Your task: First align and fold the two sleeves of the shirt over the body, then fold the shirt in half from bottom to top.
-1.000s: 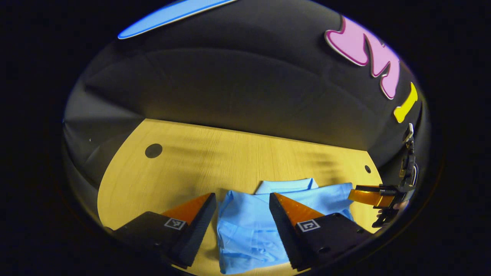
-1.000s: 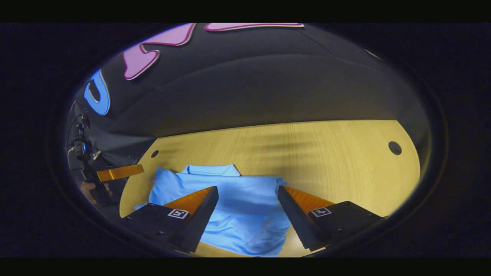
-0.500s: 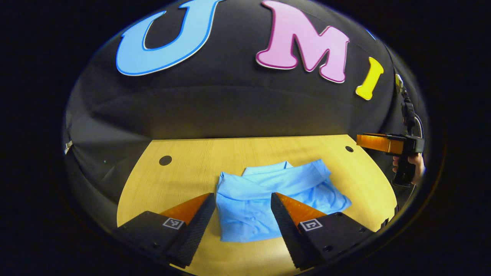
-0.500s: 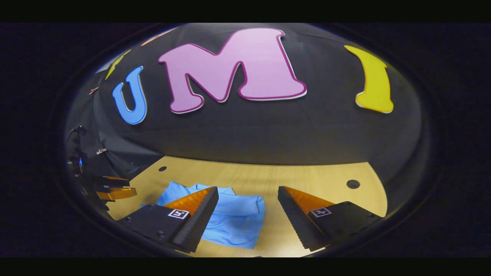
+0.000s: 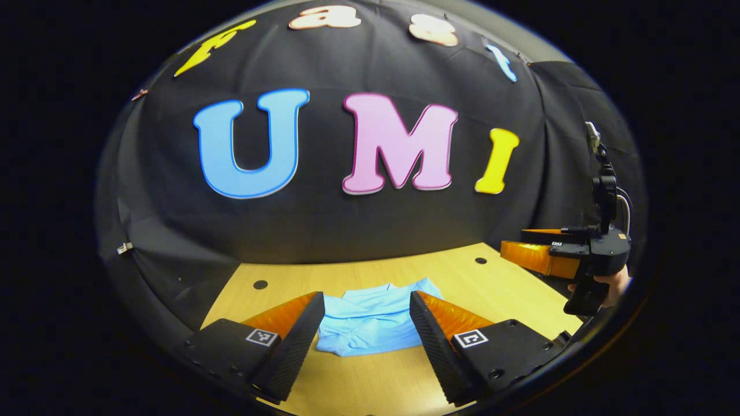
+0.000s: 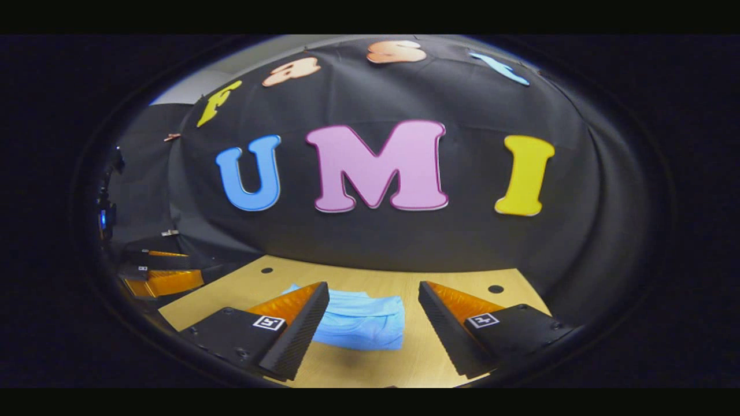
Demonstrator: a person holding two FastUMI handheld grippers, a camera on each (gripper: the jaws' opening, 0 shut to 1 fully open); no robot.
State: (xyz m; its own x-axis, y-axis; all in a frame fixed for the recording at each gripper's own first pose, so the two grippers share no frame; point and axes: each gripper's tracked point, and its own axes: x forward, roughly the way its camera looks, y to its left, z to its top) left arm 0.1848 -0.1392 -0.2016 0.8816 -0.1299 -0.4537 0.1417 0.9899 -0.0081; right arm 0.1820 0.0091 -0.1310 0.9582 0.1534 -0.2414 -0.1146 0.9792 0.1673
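Item 1. Left hand-held gripper (image 5: 365, 323), nearest in the left gripper view: two wedge-shaped fingers spread wide, nothing between them, held above the desk and clear of the cloth. It also appears at the far left edge of the right gripper view (image 6: 156, 277), raised off the desk edge; from there I cannot tell how far its fingers stand apart.

Item 2. Right hand-held gripper (image 6: 373, 315), nearest in the right gripper view: fingers likewise spread wide and empty, above the desk. In the left gripper view it sits at the far right (image 5: 523, 245), held level above the desk's right side by a hand (image 5: 613, 286) on its grip.

Item 3. Light wooden desk with a rounded outline (image 5: 370, 381): pale grain surface with small dark round holes near its back edge.

Item 4. Light blue collared shirt of soft fabric (image 5: 370, 320), also (image 6: 364, 323): lies flat on the desk beyond both sets of fingers, toward the middle of the surface. It forms a compact, roughly rectangular bundle with layers stacked over one another, the collar at the far edge and a neat fold line along the near edge. Neither gripper touches it.

Item 5. Black cloth wall (image 5: 324, 231): rises directly behind the desk's back edge, draped with soft creases.
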